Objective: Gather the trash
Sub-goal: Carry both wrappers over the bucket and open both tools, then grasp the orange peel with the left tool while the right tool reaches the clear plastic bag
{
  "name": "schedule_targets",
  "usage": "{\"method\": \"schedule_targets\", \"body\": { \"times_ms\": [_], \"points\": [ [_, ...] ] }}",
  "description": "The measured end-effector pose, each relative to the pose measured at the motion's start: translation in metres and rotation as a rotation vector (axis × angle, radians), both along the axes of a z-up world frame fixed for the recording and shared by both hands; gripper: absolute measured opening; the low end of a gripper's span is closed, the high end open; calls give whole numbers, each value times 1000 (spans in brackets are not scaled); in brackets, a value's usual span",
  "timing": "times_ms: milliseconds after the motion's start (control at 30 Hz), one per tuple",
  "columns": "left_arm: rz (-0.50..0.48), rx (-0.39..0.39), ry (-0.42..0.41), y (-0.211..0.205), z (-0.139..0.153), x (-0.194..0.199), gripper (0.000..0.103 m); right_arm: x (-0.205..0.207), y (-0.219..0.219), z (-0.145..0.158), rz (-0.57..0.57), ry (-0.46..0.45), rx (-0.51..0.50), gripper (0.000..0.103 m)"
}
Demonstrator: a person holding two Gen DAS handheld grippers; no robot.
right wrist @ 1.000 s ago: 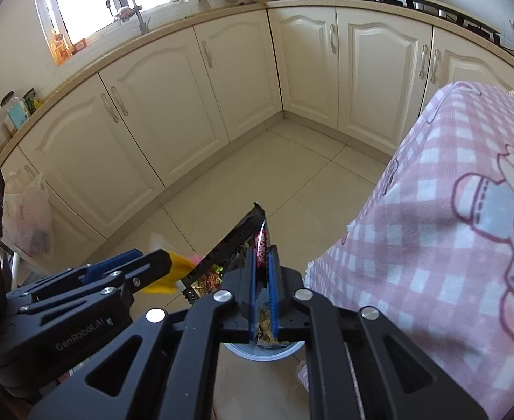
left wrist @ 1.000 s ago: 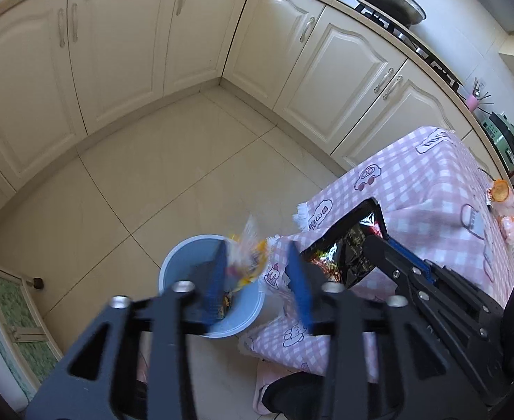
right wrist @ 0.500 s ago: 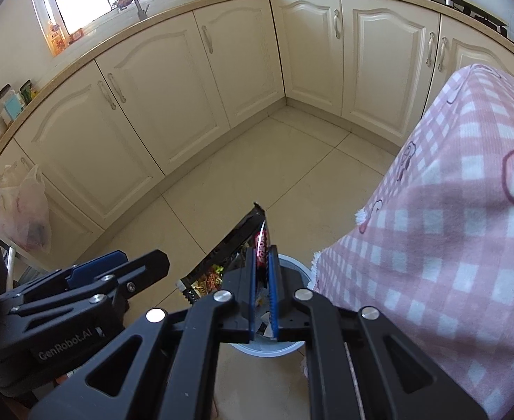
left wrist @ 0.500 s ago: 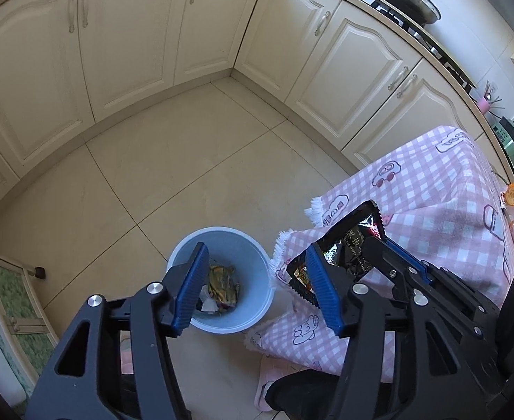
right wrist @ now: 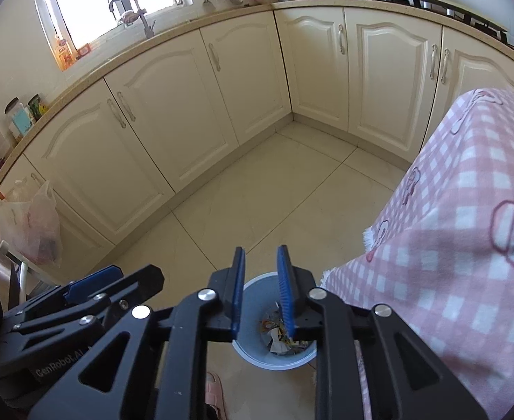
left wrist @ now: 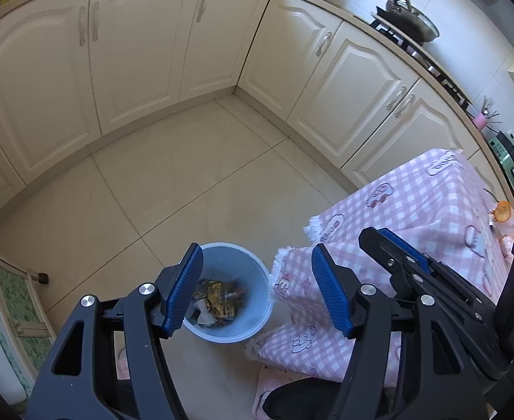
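Observation:
A light blue bin (left wrist: 234, 294) stands on the tiled floor beside the table. It holds crumpled wrappers (left wrist: 218, 301), also seen in the right wrist view (right wrist: 279, 332). My left gripper (left wrist: 257, 290) is open and empty, held above the bin. My right gripper (right wrist: 261, 290) is open and empty, directly above the bin (right wrist: 274, 353). The right gripper's fingers (left wrist: 396, 248) show at the right of the left wrist view.
A table with a pink checked cloth (left wrist: 414, 217) stands right of the bin, with small orange items (left wrist: 501, 211) at its far edge. Cream cabinets (right wrist: 187, 105) line the walls. A plastic bag (right wrist: 29, 224) hangs at the left. A pink slipper (right wrist: 215, 395) is below.
My left gripper let go of a yellow wrapper, which fell into the bin. My right gripper opened and released the dark snack bag, which is gone from between its fingers.

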State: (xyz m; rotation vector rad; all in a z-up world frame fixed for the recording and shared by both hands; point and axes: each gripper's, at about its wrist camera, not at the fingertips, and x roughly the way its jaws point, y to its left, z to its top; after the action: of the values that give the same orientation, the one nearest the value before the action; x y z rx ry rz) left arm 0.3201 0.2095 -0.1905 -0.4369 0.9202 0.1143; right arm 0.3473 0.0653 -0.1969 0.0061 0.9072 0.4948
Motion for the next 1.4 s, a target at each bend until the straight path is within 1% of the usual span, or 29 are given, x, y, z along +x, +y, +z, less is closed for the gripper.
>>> {"method": "schedule_targets", "body": {
  "times_ms": [133,233,333,467,600,667,733,767,800,867,933,967,1067,1167,1267,1400],
  "points": [
    [-28,0,-27,-14,14,-4,62,-8,-18,17,-28,-38,6,19],
    [-59,2,-55,-28,27,-6,62,-16,-42,36,-62,-72,19,19],
    [-103,11,-90,-50,44,-8,62,-24,-69,53,-101,-107,30,22],
    [-181,35,-145,-91,70,-9,62,-35,-120,78,-175,-157,46,23],
    [-278,60,-182,-139,88,-5,62,-42,-175,96,-263,-203,54,31],
    [-338,74,-197,-168,94,0,62,-46,-211,104,-326,-225,58,33],
    [-389,88,-204,-194,99,7,62,-48,-239,107,-377,-232,64,34],
    [-406,91,-208,-203,101,8,62,-48,-253,108,-404,-236,69,37],
    [-438,96,-210,-220,103,13,62,-48,-270,110,-440,-241,74,39],
    [-479,102,-215,-244,106,21,62,-46,-304,111,-507,-244,86,41],
    [-516,110,-227,-266,109,28,67,-45,-326,110,-554,-247,96,45],
    [-530,115,-233,-279,111,33,69,-45,-337,109,-576,-246,98,47],
    [-561,117,-252,-303,114,49,72,-36,-370,106,-635,-234,125,49],
    [-576,118,-250,-322,114,67,72,-25,-388,103,-670,-220,139,53],
    [-579,115,-236,-333,108,91,72,-14,-400,99,-696,-206,154,55],
    [-572,115,-231,-345,102,116,72,4,-406,105,-696,-210,147,55]
  ]
}}
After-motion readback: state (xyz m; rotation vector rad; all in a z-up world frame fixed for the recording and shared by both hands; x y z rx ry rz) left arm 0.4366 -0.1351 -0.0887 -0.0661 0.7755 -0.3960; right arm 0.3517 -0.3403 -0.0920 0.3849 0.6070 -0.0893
